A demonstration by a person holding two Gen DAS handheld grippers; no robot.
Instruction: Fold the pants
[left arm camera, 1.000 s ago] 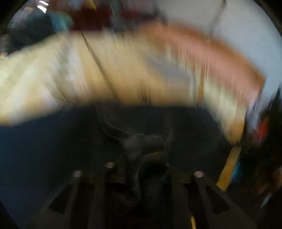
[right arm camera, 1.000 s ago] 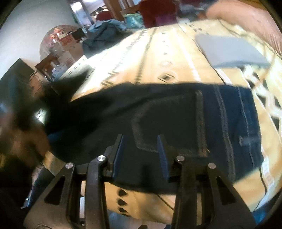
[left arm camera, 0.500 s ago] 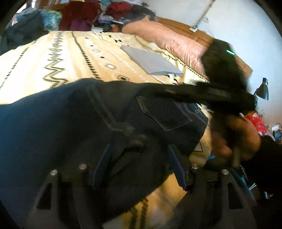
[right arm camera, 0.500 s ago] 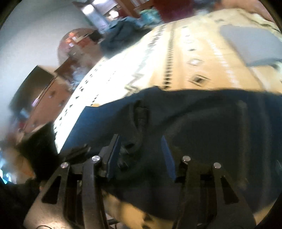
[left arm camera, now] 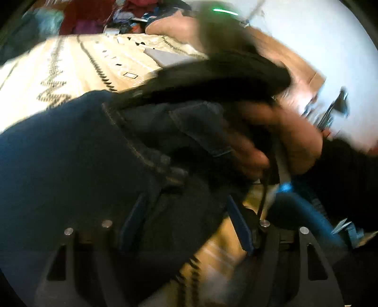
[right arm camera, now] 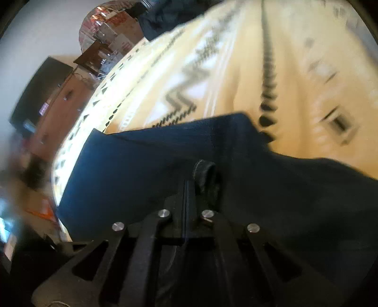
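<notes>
Dark blue denim pants (left arm camera: 70,153) lie on a cream patterned bedspread (left arm camera: 70,66). My left gripper (left arm camera: 186,212) is open, its blue-padded fingers (left arm camera: 132,217) spread over bunched denim near the thick seam. The right gripper and the hand holding it cross the upper right of the left wrist view, over the pants. In the right wrist view my right gripper (right arm camera: 189,186) is shut on a fold of the pants (right arm camera: 141,170), with a belt loop (right arm camera: 205,174) sticking up beside the fingertips.
A grey folded cloth (left arm camera: 165,56) lies further up the bed, by a pink pillow (left arm camera: 174,26). Piled clothes (left arm camera: 80,19) sit at the bed's far end. A wooden dresser (right arm camera: 56,111) and cluttered shelves stand past the bed's edge.
My left gripper let go of the denim and opened. My right gripper moved left across the pants and shut on a fold near the belt loop.
</notes>
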